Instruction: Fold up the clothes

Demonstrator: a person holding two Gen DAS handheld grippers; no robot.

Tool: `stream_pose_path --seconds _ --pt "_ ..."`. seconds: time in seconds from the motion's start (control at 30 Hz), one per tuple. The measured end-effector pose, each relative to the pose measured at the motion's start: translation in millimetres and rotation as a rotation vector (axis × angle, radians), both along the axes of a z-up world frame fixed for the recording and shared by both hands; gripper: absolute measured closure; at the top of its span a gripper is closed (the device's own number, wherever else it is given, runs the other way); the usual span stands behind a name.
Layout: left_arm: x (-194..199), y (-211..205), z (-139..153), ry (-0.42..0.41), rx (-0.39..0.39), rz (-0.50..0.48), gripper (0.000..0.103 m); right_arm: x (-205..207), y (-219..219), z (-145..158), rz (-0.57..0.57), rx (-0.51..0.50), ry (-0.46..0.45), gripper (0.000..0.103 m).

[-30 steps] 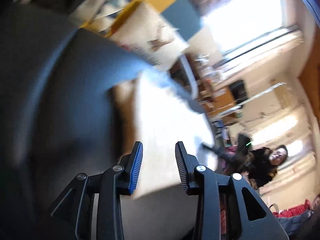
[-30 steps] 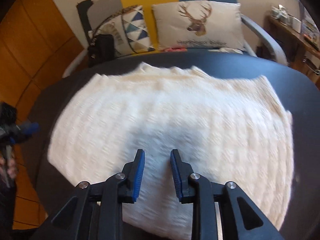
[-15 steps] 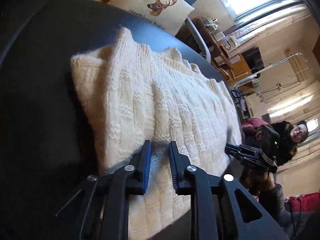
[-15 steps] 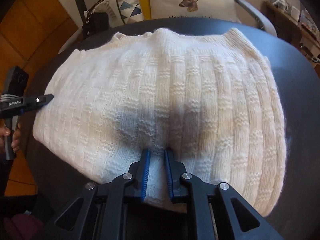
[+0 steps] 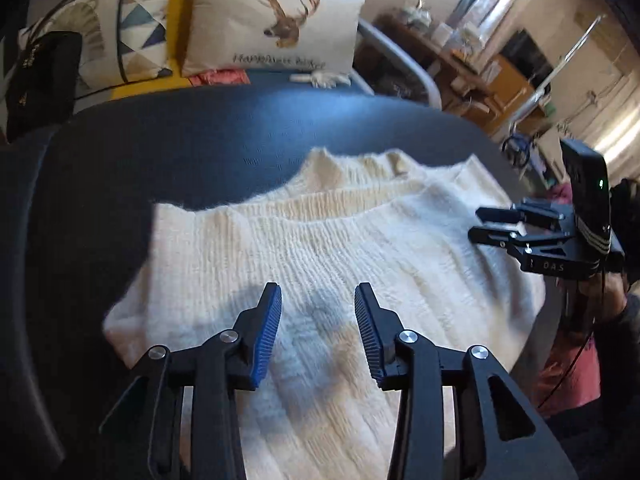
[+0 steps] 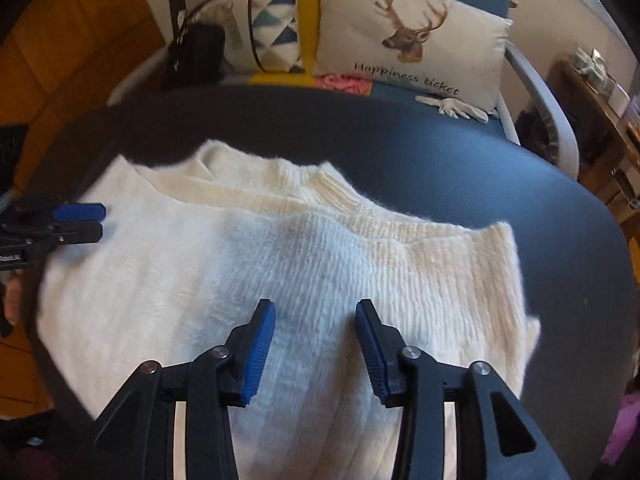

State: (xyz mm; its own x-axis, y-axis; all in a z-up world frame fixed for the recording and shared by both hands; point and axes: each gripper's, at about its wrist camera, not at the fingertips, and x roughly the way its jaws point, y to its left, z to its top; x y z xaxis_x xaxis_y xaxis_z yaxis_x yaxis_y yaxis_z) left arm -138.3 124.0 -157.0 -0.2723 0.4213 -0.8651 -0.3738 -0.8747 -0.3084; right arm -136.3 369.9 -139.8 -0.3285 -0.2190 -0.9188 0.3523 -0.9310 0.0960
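Your landmark is the cream knit sweater (image 6: 320,264), lying folded in layers on the dark round table (image 6: 500,168) and covering most of its near half. The ribbed edges stack up along the sweater's far side, and those edges look uneven, so judge the fold there before you commit to the next one.

Both grippers point down over the sweater's near part. The left gripper (image 5: 316,328) has its jaws opening, with only knit beneath the gap and nothing pinched between the blue pads. The right gripper (image 6: 316,340) is the same: jaws opening, no fabric caught. Let both spread fully before you lift away, so the fuzzy yarn does not snag on the ridged pads and drag the layers apart. For the next fold, it seems best to take the sweater's two near corners together and carry them evenly toward the far edge.

Beyond the sweater's far side stands a sofa with a deer cushion (image 6: 408,44) and a triangle-patterned cushion (image 6: 268,24), a black bag (image 6: 196,56) to their left. A pink cloth (image 6: 344,82) and a white glove (image 6: 456,106) lie on the seat. To the sweater's right, a cluttered wooden shelf (image 6: 600,92) sits against the wall.
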Motion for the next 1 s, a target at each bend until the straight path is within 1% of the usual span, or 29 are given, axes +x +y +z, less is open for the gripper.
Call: stream_pose_path --seconds 0.03,0.07,0.17,0.2,0.23,0.27,0.3,0.33,0.37,0.4,0.43,0.5,0.53,0.67,0.7,0.73,0.77,0.87,0.9,0.93,0.97,1.0 --pt "0 0 -4 -0.01 -0.01 -0.005 0.061 -2 -4 -6 0.007 0.018 -0.005 0.052" --pt "2 -3 -6 -0.014 -0.016 -0.011 0.061 -4 -9 -11 0.014 0.033 -0.005 0.05" --pt "2 -5 -10 -0.021 -0.016 -0.008 0.059 0 -11 -12 0.023 0.044 0.013 0.049" --pt "0 -3 -10 -0.017 -0.021 -0.013 0.059 2 -11 -12 0.024 0.04 0.018 0.053" --pt "2 0 -10 -0.006 -0.035 -0.023 0.059 4 -11 -12 0.026 0.035 0.023 0.065" --pt "4 2 -10 0.008 -0.054 -0.036 0.061 6 -11 -11 0.027 0.031 0.029 0.072" --pt "5 4 -11 0.019 -0.068 -0.041 0.069 8 -10 -10 0.023 0.024 0.039 0.08" --pt "5 5 -11 0.027 -0.078 -0.041 0.076 10 -10 -9 0.019 0.017 0.049 0.09" --pt "5 4 -11 0.028 -0.071 -0.033 0.082 13 -10 -8 0.015 0.01 0.059 0.092" --pt "5 1 -10 0.025 -0.053 -0.02 0.091 15 -8 -6 0.005 0.002 0.069 0.094" --pt "5 -2 -9 0.029 -0.034 -0.006 0.097 17 -6 -4 -0.004 -0.011 0.079 0.095" --pt "9 -8 -5 0.05 -0.007 0.017 0.098 20 -1 3 -0.021 -0.035 0.099 0.096" --pt "11 -10 -3 0.067 0.006 0.029 0.098 21 0 8 -0.027 -0.043 0.111 0.098" --pt "19 -21 16 0.17 0.078 0.079 0.099 26 0 29 -0.029 -0.059 0.17 0.098" --pt "19 -21 17 0.181 0.084 0.088 0.099 25 0 32 -0.034 -0.058 0.181 0.098" --pt "17 -20 17 0.183 0.083 0.094 0.099 23 1 32 -0.04 -0.056 0.188 0.098" --pt "15 -19 16 0.184 0.082 0.101 0.099 18 0 26 -0.048 -0.052 0.175 0.098" --pt "3 -16 -1 0.132 0.051 0.116 0.099 4 -2 3 -0.067 -0.035 0.125 0.098" --pt "1 -15 -7 0.123 0.043 0.126 0.098 6 -4 -3 -0.073 -0.009 0.129 0.098" --pt "-1 -15 -11 0.115 0.038 0.136 0.098 7 -5 -6 -0.074 -0.007 0.128 0.097" --pt "-2 -15 -14 0.107 0.036 0.145 0.096 7 -7 -8 -0.075 -0.005 0.128 0.096" --pt "-2 -15 -16 0.096 0.045 0.15 0.095 8 -8 -10 -0.075 -0.004 0.125 0.092"
